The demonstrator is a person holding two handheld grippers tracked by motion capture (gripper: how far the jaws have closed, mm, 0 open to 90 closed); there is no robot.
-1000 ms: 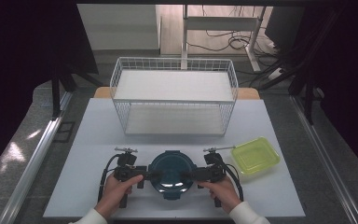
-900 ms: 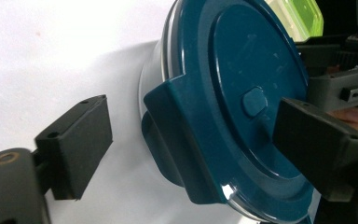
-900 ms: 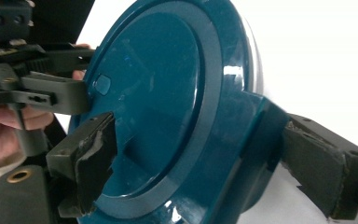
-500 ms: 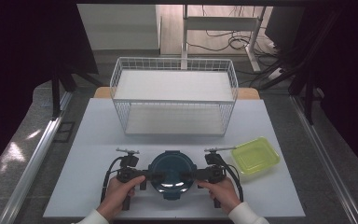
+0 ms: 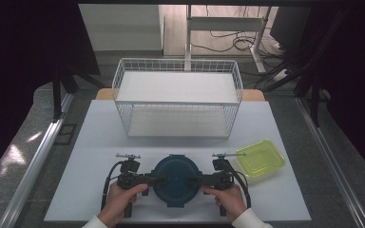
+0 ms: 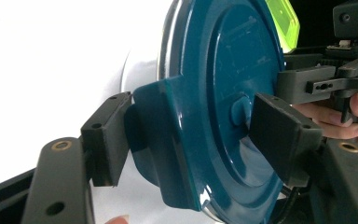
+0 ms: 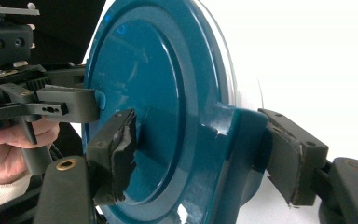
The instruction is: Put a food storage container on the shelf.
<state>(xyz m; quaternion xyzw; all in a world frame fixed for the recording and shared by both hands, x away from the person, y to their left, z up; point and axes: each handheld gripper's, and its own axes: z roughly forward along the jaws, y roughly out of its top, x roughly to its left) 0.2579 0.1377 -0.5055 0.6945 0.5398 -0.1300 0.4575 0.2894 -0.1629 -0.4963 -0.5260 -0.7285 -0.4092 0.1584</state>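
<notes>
Both tongs [image 5: 158,181] [image 5: 196,181] closing on teal lid's [image 5: 176,180] clips, high view adds wire basket [image 5: 177,97]

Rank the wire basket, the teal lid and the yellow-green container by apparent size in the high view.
1. wire basket, clearly largest
2. teal lid
3. yellow-green container; it looks a little smaller than the lid, though the gap is slight.

2 black tools [image 5: 158,180] [image 5: 196,180] w/ brass-ringed screw holes, black cables, white sleeve cuffs [image 5: 250,220]
</notes>
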